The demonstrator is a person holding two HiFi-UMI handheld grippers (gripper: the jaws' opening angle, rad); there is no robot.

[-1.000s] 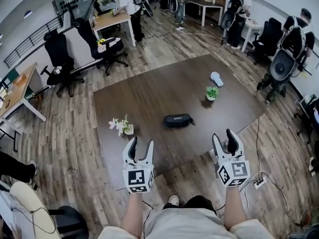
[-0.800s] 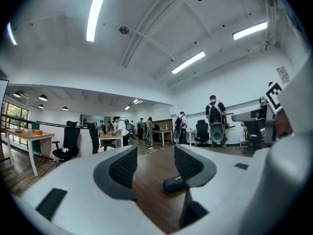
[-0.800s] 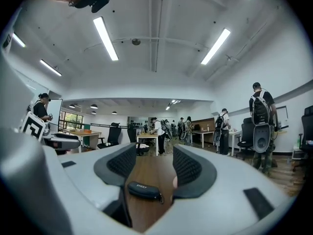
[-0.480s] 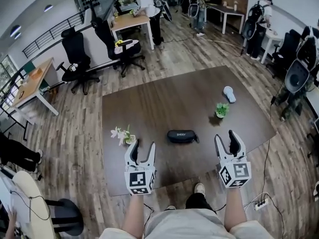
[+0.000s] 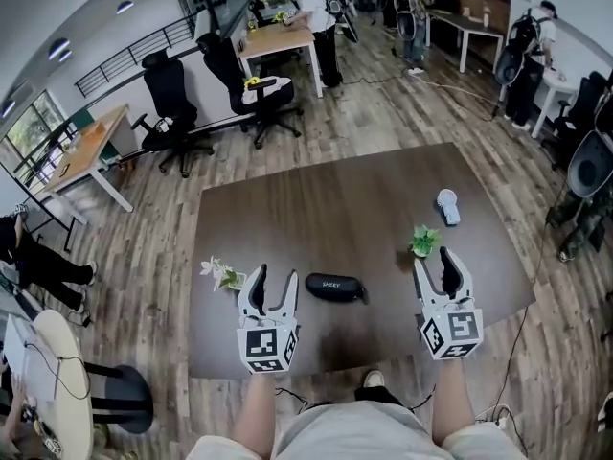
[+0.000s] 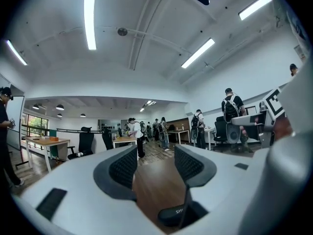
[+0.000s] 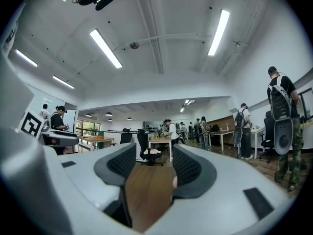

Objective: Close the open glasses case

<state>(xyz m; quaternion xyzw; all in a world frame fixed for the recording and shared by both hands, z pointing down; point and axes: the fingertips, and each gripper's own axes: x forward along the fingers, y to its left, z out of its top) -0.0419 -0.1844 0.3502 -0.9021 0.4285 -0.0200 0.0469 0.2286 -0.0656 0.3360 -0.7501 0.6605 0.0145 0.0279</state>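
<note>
A black oval glasses case (image 5: 335, 287) with small white print lies on the dark brown table (image 5: 335, 209), close to its near edge; whether its lid is up I cannot tell. My left gripper (image 5: 272, 286) hovers just left of the case, open and empty. My right gripper (image 5: 435, 264) is further right of the case, open too, with nothing in it. In the left gripper view the case (image 6: 177, 212) shows low between the open jaws of the left gripper (image 6: 156, 165). The right gripper view shows only table (image 7: 146, 190) between the spread jaws of the right gripper (image 7: 149, 168).
A small pot of white flowers (image 5: 222, 274) stands left of my left gripper. A green potted plant (image 5: 424, 241) is just beyond my right gripper, with a white object (image 5: 447, 206) behind it. Office chairs (image 5: 172, 113), desks and several people fill the far room.
Both grippers have come forward from the floor side over the table's near edge. The case now lies between them, much closer. The jaws kept their spread.
</note>
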